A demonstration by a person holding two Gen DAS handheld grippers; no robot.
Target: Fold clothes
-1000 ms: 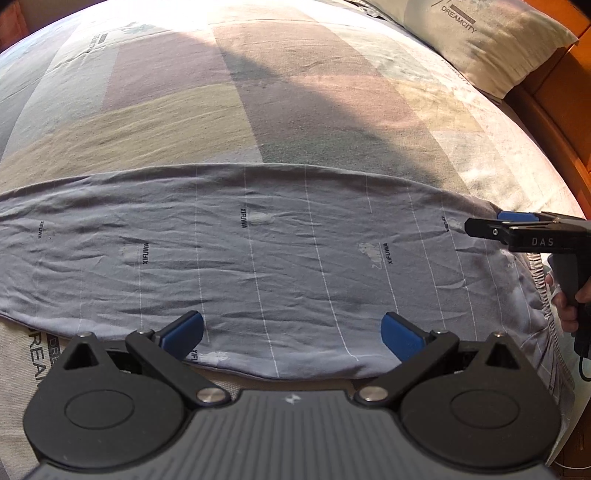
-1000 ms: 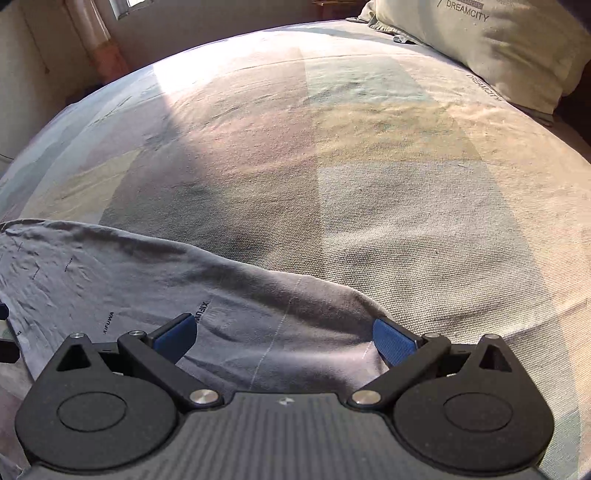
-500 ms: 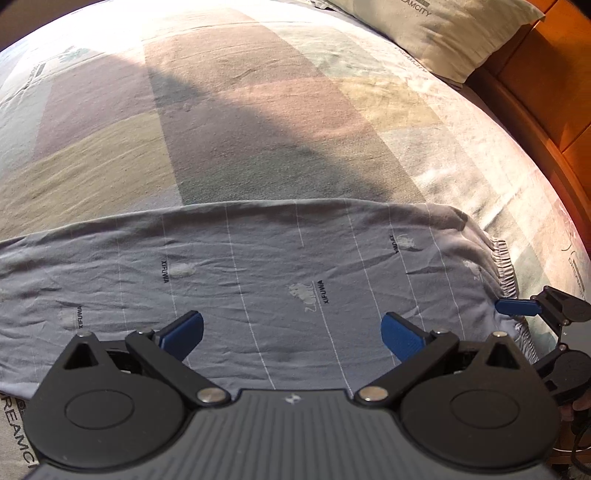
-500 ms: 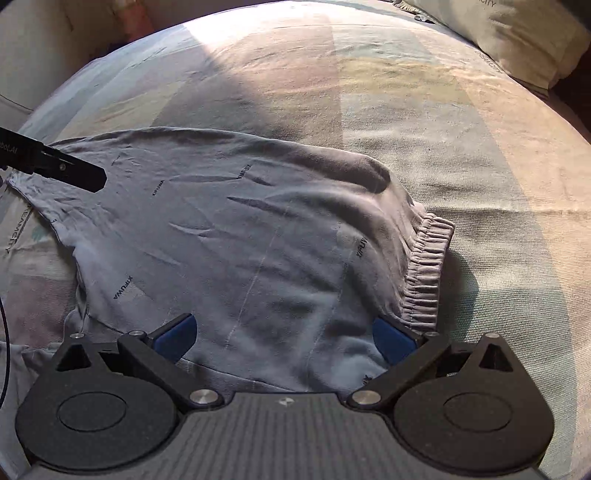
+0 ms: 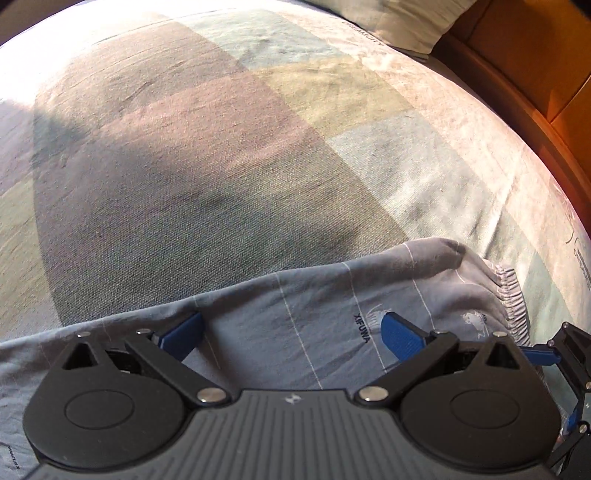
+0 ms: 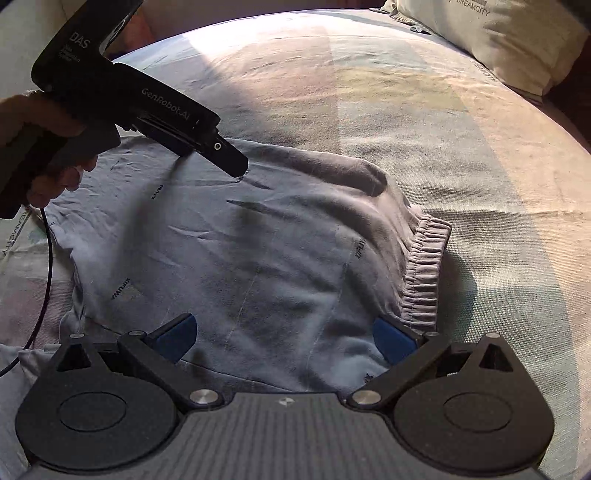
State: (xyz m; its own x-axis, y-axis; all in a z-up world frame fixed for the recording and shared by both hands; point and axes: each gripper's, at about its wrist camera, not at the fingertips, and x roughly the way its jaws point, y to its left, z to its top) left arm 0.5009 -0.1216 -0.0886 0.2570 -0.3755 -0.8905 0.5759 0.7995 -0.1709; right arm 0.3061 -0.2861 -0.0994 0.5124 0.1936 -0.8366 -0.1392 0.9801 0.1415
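From the left wrist, the left gripper (image 5: 291, 334) stood spread wide, grasping nothing, low over the grey shorts (image 5: 321, 295) on the patchwork bedspread (image 5: 221, 147); the elastic waistband (image 5: 511, 299) lay at right. From the right wrist, the right gripper (image 6: 284, 334) was likewise released — blue fingers (image 6: 389, 339) over the shorts' near edge — while a hand (image 6: 55, 147) held the other tool above the far edge.

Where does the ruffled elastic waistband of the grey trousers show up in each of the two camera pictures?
Left wrist view: waistband at the right edge, just above the right gripper.
Right wrist view: waistband right of centre, running down towards the blue fingers.
Shared landmark: the pillow at the top right.
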